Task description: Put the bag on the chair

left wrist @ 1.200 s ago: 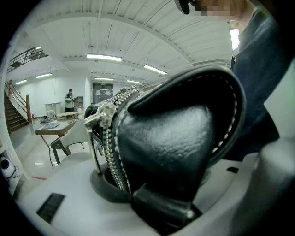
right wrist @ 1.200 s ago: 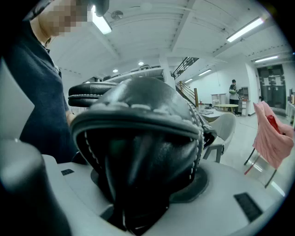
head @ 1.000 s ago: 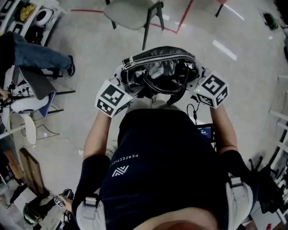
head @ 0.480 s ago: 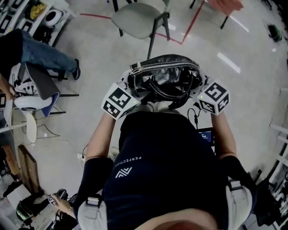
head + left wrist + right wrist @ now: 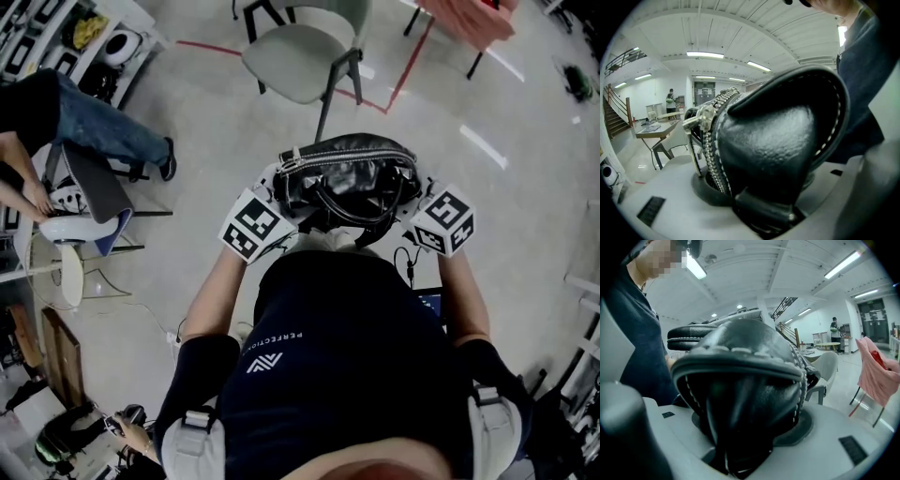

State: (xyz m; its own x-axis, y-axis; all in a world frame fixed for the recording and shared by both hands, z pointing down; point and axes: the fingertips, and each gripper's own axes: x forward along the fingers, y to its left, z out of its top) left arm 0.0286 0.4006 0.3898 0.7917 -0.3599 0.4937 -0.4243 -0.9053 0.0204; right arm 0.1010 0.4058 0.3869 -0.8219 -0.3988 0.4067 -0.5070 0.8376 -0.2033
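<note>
A black leather bag with a zip top and looped handles hangs in front of the person's chest, carried between both grippers. My left gripper is shut on the bag's left end, which fills that gripper's view. My right gripper is shut on the bag's right end. A grey-green chair with dark legs stands on the floor just beyond the bag, its seat bare. The same chair shows past the bag in the right gripper view.
A chair draped in pink cloth stands at the far right. A seated person's jeans leg and shelves of gear are at the left. Red tape lines mark the floor by the grey-green chair.
The grey-green chair has come nearer and lower in the head view as the person steps toward it. Both grippers keep the same hold on the bag.
</note>
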